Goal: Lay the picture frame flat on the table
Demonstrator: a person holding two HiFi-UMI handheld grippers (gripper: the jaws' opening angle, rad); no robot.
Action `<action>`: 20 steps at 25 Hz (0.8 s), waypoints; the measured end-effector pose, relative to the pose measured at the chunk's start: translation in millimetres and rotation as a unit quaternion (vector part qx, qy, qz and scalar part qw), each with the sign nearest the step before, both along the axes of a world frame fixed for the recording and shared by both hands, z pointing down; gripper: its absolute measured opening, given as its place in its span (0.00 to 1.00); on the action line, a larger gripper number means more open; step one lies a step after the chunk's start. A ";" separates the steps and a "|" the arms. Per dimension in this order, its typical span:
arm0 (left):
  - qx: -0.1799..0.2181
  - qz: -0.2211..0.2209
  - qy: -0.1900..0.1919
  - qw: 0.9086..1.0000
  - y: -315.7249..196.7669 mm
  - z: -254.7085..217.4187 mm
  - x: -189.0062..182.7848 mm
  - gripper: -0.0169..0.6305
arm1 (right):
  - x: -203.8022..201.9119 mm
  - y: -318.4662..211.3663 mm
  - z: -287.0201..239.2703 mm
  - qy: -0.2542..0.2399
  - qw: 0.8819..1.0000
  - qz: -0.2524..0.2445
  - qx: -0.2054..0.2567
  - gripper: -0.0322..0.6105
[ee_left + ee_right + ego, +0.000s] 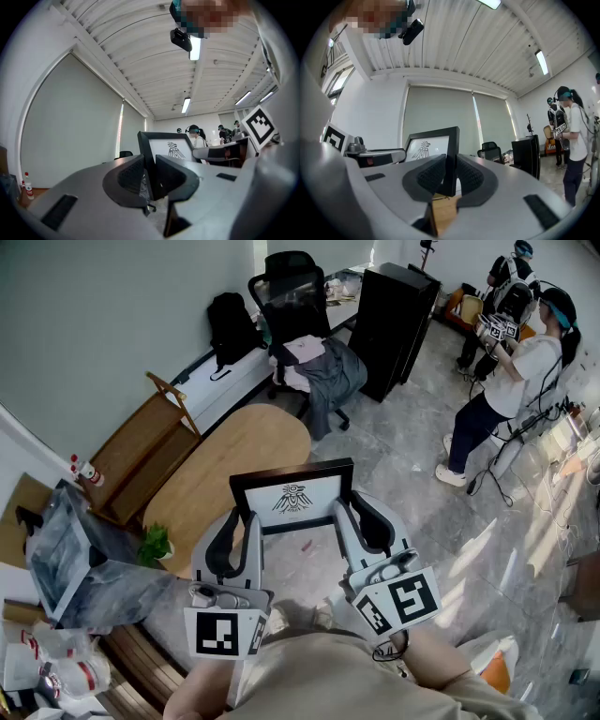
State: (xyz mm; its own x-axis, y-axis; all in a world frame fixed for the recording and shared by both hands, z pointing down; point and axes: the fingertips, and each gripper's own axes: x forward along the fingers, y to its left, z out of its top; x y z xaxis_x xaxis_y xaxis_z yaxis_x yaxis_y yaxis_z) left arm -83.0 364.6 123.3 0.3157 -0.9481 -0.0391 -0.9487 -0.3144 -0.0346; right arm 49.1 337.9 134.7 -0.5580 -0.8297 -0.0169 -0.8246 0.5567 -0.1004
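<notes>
— Left gripper [243, 519] is closed on what, and the right gripper [352, 512]?
— Each is clamped on one side edge of the picture frame [295, 495]; in both gripper views the ribbed black pads [431, 176] are pressed against the black moulding; the frame is held upright between them at the near end of the table [234, 451]; whether its lower edge touches the wood cannot be told.
— How are the surface and the room made up?
— An oval top of smooth pale wood is shown; grey marbled floor tiles [403, 442] are spread around it; a black office chair [292, 292] draped with clothes, a black cabinet [394, 324], a wooden rack [141, 451] and a small green plant [156, 542] are placed about; a person [511, 381] in a white top is seen standing well apart.
— What is given by one view only?
— A slatted white ceiling [140, 56] with strip lights and pale roller blinds [440, 117] are shown only from the grippers; the bird-like drawing on white paper is seen in all three; the table's oval outline is given by the head view alone.
</notes>
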 end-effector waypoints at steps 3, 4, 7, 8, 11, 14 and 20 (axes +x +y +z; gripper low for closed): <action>0.003 -0.001 -0.002 1.000 -0.5 1.0 8.8 0.14 | 8.0 0.9 2.7 -0.009 1.000 0.000 -0.006 0.14; 0.002 -0.001 -0.003 1.000 -1.6 1.9 11.4 0.14 | 10.5 0.2 3.3 -0.010 1.000 0.000 -0.006 0.14; -0.003 -0.003 -0.005 1.000 -5.1 5.9 18.9 0.14 | 19.0 -2.8 7.0 -0.005 1.000 -0.004 -0.007 0.14; -0.005 -0.004 -0.005 1.000 -5.8 7.2 22.0 0.14 | 22.1 -4.0 8.2 -0.004 1.000 -0.005 -0.007 0.14; -0.007 -0.009 -0.009 1.000 -7.1 11.2 34.7 0.14 | 34.1 -7.4 13.2 -0.005 1.000 -0.010 -0.011 0.14; -0.008 -0.014 -0.011 1.000 -8.1 16.9 48.3 0.14 | 47.4 -10.1 19.0 -0.007 1.000 -0.014 -0.013 0.14; -0.014 -0.022 -0.006 1.000 -21.1 25.4 67.6 0.14 | 66.7 -24.1 27.0 -0.007 1.000 -0.019 -0.017 0.14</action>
